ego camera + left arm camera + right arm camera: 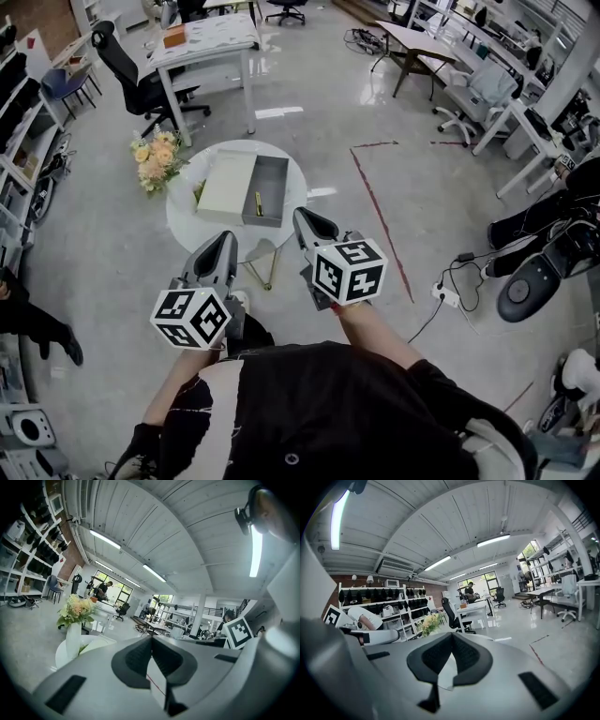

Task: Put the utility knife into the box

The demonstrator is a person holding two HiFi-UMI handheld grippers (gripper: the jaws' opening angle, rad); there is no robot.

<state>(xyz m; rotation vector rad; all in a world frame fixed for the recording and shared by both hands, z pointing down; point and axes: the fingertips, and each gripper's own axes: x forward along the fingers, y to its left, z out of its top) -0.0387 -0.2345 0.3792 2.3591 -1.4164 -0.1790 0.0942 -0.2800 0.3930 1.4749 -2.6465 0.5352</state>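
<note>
Inside the open grey rectangular box (271, 180), near its left wall and lying lengthwise on the floor: one slim yellow utility knife (259, 203), small in the head view and identified by colour and shape only; no gripper touches it. Adjoining the box on its left: one pale cream flat lid (225, 185), lying open beside the tray; whether it is hinged to the box cannot be told. Support: one round white table (187, 221) on a thin gold-coloured leg, carrying box and lid. At the table's left edge: one bunch of yellow and peach flowers (155, 157) in a white vase (73, 640). Nearer the person, well apart from the box: left gripper (228, 238), grey with a black-and-white marker cube, fingers pressed together with nothing between them, pointing over the table toward the flowers. Right gripper (302, 217), same make, fingers likewise closed on each other and empty, its tip over the table's near rim. Surroundings: polished grey floor, office desks and chairs, shelving. Status, as judged: with the knife already resting in the tray and both tools empty, the placing step appears complete. Next requirement, as judged: none for the knife itself. If the box is to be closed, one gripper must reach forward, part its fingers, take the lid by an edge and swing it over the tray without nudging the knife.
</note>
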